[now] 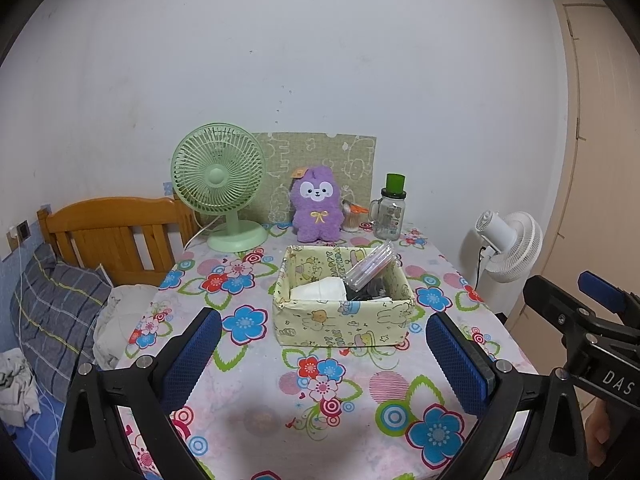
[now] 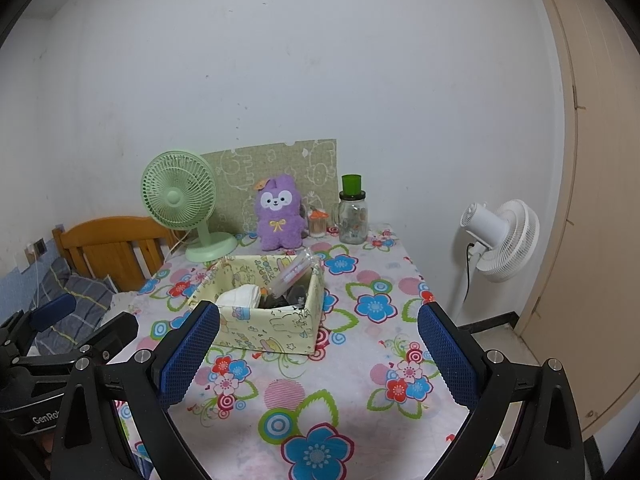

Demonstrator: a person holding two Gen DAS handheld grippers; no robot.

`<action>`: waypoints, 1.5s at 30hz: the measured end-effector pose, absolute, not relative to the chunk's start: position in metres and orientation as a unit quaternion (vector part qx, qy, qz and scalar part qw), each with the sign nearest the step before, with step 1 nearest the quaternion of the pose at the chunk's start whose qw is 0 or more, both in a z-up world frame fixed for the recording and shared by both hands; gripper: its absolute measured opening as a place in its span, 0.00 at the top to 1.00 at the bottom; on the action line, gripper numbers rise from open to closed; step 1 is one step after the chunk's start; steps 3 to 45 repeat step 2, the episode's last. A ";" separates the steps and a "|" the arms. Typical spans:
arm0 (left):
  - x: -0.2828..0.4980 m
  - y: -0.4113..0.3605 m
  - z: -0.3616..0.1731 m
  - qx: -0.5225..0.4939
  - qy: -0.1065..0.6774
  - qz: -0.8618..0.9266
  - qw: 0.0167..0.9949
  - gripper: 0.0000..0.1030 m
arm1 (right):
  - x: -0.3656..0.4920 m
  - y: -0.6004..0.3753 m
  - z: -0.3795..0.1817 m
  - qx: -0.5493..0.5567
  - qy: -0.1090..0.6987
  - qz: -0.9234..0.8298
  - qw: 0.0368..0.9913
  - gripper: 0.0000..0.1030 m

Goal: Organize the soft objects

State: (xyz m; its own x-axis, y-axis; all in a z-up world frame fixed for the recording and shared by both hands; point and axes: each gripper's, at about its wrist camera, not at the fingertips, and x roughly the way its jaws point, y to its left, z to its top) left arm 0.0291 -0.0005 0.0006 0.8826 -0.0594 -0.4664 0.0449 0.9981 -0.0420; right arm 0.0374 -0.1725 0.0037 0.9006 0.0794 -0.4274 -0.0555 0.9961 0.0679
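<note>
A purple plush toy (image 1: pixel 317 205) stands upright at the back of the flowered table, against a green board; it also shows in the right wrist view (image 2: pixel 279 214). In front of it sits a pale yellow fabric box (image 1: pixel 344 316) (image 2: pixel 264 320) holding white folded cloth (image 1: pixel 320 290) (image 2: pixel 240 296), a clear plastic tube and dark items. My left gripper (image 1: pixel 324 354) is open and empty, above the near table, short of the box. My right gripper (image 2: pixel 320 350) is open and empty, just right of the box's near corner.
A green desk fan (image 1: pixel 219 184) stands back left. A glass jar with a green lid (image 1: pixel 389 212) and a small pot stand back right. A white floor fan (image 1: pixel 510 246) is off the table's right edge. A bed with a wooden headboard (image 1: pixel 116 232) lies left.
</note>
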 end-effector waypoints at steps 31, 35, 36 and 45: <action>0.029 0.000 0.000 -0.013 0.241 -0.027 0.970 0.00 | 0.038 -0.172 0.004 0.028 0.221 0.035 0.974 0.02; 0.029 0.000 0.000 -0.013 0.241 -0.027 0.970 0.00 | 0.038 -0.172 0.004 0.028 0.221 0.035 0.974 0.02; 0.029 0.000 0.000 -0.013 0.241 -0.027 0.970 0.00 | 0.038 -0.172 0.004 0.028 0.221 0.035 0.974 0.02; 0.029 0.000 0.000 -0.013 0.241 -0.027 0.970 0.00 | 0.038 -0.172 0.004 0.028 0.221 0.035 0.974 0.02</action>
